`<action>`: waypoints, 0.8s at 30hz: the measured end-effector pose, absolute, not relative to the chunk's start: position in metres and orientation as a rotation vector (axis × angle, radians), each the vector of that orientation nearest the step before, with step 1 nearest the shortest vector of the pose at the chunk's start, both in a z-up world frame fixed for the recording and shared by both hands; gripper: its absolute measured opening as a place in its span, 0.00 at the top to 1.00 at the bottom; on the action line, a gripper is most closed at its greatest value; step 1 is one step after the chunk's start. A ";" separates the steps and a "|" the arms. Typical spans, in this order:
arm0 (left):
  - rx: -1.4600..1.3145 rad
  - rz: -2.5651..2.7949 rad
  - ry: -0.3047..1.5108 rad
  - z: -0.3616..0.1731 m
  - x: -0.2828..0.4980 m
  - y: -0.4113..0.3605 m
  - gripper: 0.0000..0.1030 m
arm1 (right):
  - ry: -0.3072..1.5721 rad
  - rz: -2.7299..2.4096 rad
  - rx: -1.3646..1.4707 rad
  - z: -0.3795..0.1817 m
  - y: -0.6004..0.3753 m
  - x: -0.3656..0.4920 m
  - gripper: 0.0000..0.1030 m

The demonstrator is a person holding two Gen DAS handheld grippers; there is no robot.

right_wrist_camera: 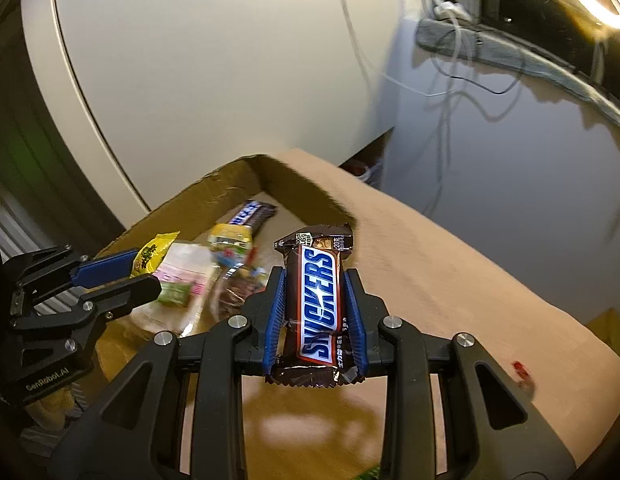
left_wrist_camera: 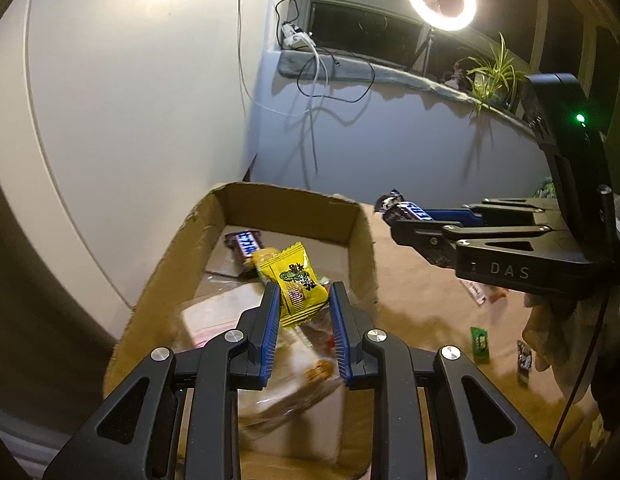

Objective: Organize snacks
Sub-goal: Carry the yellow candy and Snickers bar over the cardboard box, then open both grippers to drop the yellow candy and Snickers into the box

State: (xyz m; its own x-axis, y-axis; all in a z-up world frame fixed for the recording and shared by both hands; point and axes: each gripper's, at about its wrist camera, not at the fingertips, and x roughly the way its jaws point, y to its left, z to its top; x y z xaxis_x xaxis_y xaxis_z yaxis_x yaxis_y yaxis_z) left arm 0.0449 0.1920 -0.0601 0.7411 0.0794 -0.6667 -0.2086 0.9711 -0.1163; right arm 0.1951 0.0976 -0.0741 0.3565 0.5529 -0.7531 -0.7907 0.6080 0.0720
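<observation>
Left gripper [left_wrist_camera: 303,300], frame bottom-center, jaws clenched on yellow candy packet [left_wrist_camera: 295,286] over the cardboard box [left_wrist_camera: 364,240]. Right gripper [right_wrist_camera: 316,300] jaws grip a Snickers bar [right_wrist_camera: 318,304] lengthwise, near box's right wall. Farther in: second Snickers bar [left_wrist_camera: 245,242] w/ other snacks on box floor.

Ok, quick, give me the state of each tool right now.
Left tool: closed on the yellow candy packet, over the cardboard box.
Right tool: closed on the Snickers bar, near the box.

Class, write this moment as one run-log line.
left tongs: holding yellow packet | right tongs: holding chocolate bar | cardboard box: partly filled
</observation>
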 end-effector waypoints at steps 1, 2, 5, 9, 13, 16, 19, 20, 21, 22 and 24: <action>-0.184 0.162 0.723 -0.060 0.045 0.194 0.78 | 0.833 0.898 -0.337 -0.075 0.105 0.194 0.71; -0.182 0.166 0.726 -0.060 0.043 0.196 0.78 | 0.835 0.903 -0.344 -0.076 0.108 0.193 0.71; -0.192 0.166 0.735 -0.061 0.042 0.203 0.78 | 0.841 0.916 -0.365 -0.077 0.120 0.190 0.71; -0.189 0.171 0.743 -0.064 0.040 0.208 0.78 | 0.846 0.932 -0.378 -0.077 0.130 0.186 0.71; -0.196 0.177 0.745 -0.066 0.037 0.213 0.78 | 0.849 0.945 -0.393 -0.078 0.140 0.182 0.71; -0.201 0.183 0.748 -0.067 0.036 0.216 0.77 | 0.849 0.951 -0.404 -0.079 0.147 0.178 0.71; -0.209 0.194 0.748 -0.067 0.034 0.220 0.77 | 0.846 0.960 -0.408 -0.079 0.152 0.176 0.71; -0.212 0.197 0.748 -0.067 0.034 0.221 0.76 | 0.844 0.961 -0.409 -0.078 0.153 0.175 0.71; -0.214 0.200 0.750 -0.067 0.033 0.222 0.74 | 0.842 0.960 -0.412 -0.078 0.154 0.174 0.70; -0.214 0.201 0.750 -0.067 0.033 0.223 0.73 | 0.840 0.958 -0.414 -0.077 0.155 0.174 0.61; -0.212 0.205 0.752 -0.068 0.032 0.223 0.73 | 0.829 0.952 -0.411 -0.076 0.155 0.174 0.46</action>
State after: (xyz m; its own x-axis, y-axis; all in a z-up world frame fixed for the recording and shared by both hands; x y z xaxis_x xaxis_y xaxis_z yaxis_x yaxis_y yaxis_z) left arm 0.0321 0.2234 -0.0678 0.7124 0.1075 -0.6935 -0.2586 0.9589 -0.1170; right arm 0.1735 0.1553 -0.0756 0.3134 0.5493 -0.7746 -0.8431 0.5363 0.0392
